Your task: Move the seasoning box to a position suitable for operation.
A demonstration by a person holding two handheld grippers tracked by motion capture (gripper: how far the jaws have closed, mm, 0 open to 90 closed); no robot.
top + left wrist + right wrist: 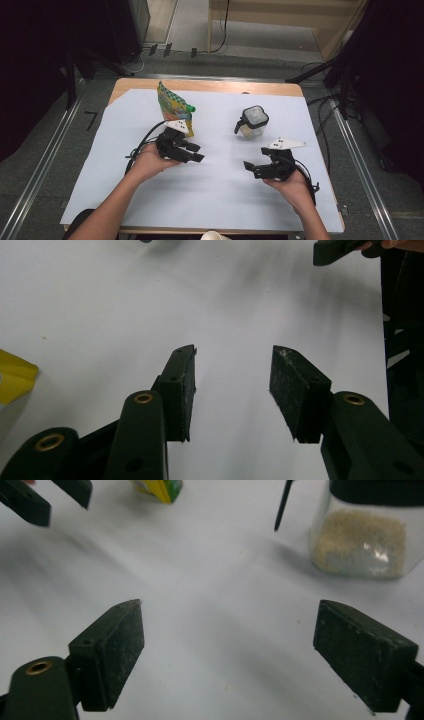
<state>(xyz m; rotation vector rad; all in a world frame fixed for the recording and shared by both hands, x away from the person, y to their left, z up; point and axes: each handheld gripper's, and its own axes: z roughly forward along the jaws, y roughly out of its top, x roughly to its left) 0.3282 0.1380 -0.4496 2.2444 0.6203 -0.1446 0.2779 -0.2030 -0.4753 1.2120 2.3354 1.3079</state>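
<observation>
Matt white paper sheet (215,185) over a pale wood tabletop (210,86), glossy printed plastic pouch (172,107) beside the left gripper (196,152), clear smooth jar (251,123) with black lid beyond the right gripper (248,167), matt black scuffed rubbery pads (182,390), brass-coloured rivets.

Two bare forearms come in from the bottom of the high view, each hand wrapped around a gripper held low over the surface. The left gripper (196,152) points toward the right, its jaws apart with nothing between them; in its own view the left gripper (232,390) shows a clear gap. The right gripper (250,167) points left, toward the other, well apart from it. Its jaws stand wide, and the right gripper (227,650) holds nothing.
</observation>
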